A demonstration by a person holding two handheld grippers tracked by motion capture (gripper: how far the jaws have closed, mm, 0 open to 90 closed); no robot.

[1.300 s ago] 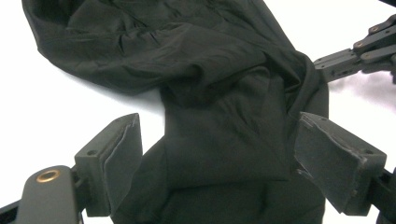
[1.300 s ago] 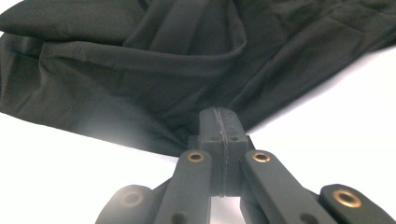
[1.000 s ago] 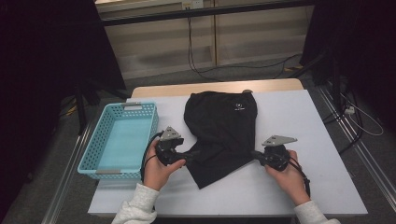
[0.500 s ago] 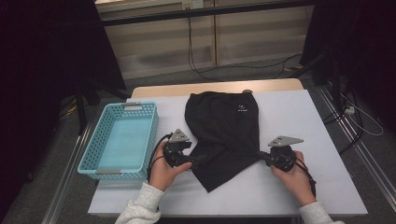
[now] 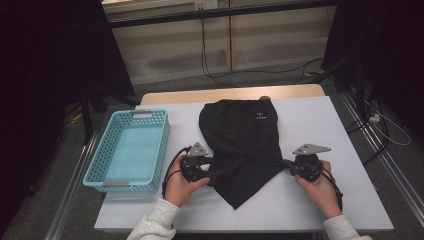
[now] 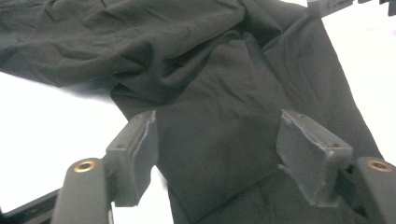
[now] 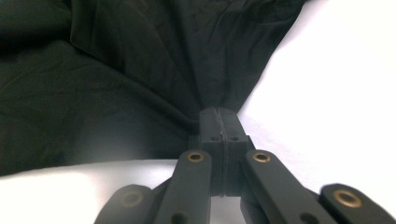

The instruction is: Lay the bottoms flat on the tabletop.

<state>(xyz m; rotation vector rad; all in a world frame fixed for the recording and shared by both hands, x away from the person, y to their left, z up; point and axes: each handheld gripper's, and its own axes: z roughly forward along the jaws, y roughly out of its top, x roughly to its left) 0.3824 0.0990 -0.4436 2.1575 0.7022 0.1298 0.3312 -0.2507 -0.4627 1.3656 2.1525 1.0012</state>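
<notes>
A black, soft fabric garment (image 5: 242, 145) lies crumpled in the middle of the white bench (image 5: 320, 125), reaching toward its near edge. The right claw (image 7: 219, 122) is pressed together on a pinched fold at the right side of the garment. The left claw (image 6: 217, 154) stands apart over the left side of the cloth and its jaws have just been closing; the fabric lies between them, seemingly not yet pinched. A light blue plastic basket (image 5: 100, 172) sits at the left edge of the bench.
</notes>
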